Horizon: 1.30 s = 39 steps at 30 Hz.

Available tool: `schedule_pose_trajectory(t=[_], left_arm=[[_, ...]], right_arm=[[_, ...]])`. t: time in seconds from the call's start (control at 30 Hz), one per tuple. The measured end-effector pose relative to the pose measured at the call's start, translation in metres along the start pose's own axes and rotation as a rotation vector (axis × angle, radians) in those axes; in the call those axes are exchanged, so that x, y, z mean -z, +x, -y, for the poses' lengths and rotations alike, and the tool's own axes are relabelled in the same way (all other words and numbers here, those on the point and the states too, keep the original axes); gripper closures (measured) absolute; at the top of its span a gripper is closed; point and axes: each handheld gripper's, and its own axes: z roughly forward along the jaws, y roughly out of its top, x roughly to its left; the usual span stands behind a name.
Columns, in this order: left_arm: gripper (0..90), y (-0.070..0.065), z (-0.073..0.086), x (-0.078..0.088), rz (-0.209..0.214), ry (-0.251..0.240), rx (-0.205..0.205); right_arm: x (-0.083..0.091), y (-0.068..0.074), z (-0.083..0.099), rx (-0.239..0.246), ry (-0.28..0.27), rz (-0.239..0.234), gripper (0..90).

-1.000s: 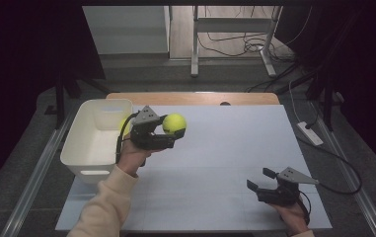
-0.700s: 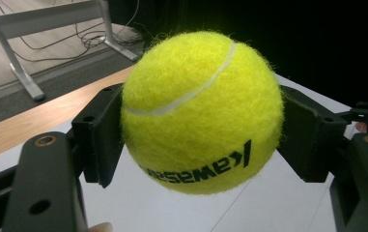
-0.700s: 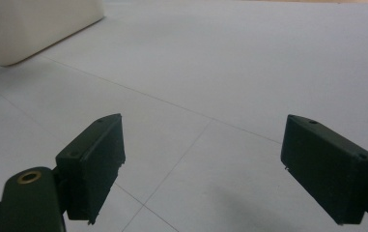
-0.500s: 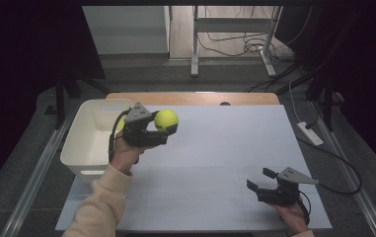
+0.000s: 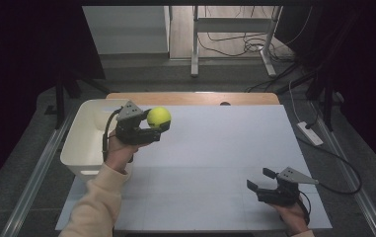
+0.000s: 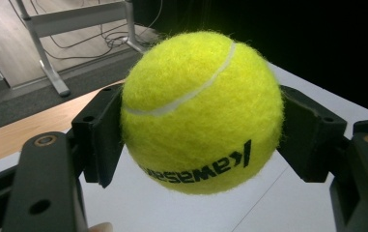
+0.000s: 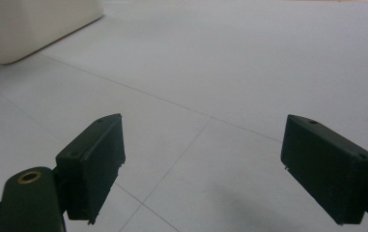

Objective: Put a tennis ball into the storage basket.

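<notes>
On the white surface (image 5: 215,148), a white bin (image 5: 84,143) sits at nine o'clock. Beside it, the left tool (image 5: 157,124) clamps a tennis ball (image 5: 159,117); at five o'clock, the right tool (image 5: 258,180) gapes empty.

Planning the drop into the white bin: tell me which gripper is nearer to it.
Left. The left gripper, shut on the tennis ball, is held right beside the white bin, at its right edge. The right gripper rests open far across the table, near its front right corner.
</notes>
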Motion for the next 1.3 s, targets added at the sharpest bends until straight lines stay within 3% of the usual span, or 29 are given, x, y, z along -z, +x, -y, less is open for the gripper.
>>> schedule_pose_trajectory(t=[0.77,1.3], left_arm=[[26.4,0.019,0.002,0.015,-0.063,-0.014,0.036],[26.4,0.043,0.005,0.03,-0.144,-0.005,0.071]], right_arm=[[0.0,0.0,0.0,0.001,0.0,0.002,15.6],[0.0,0.0,0.0,0.0,-0.002,0.004,15.6]])
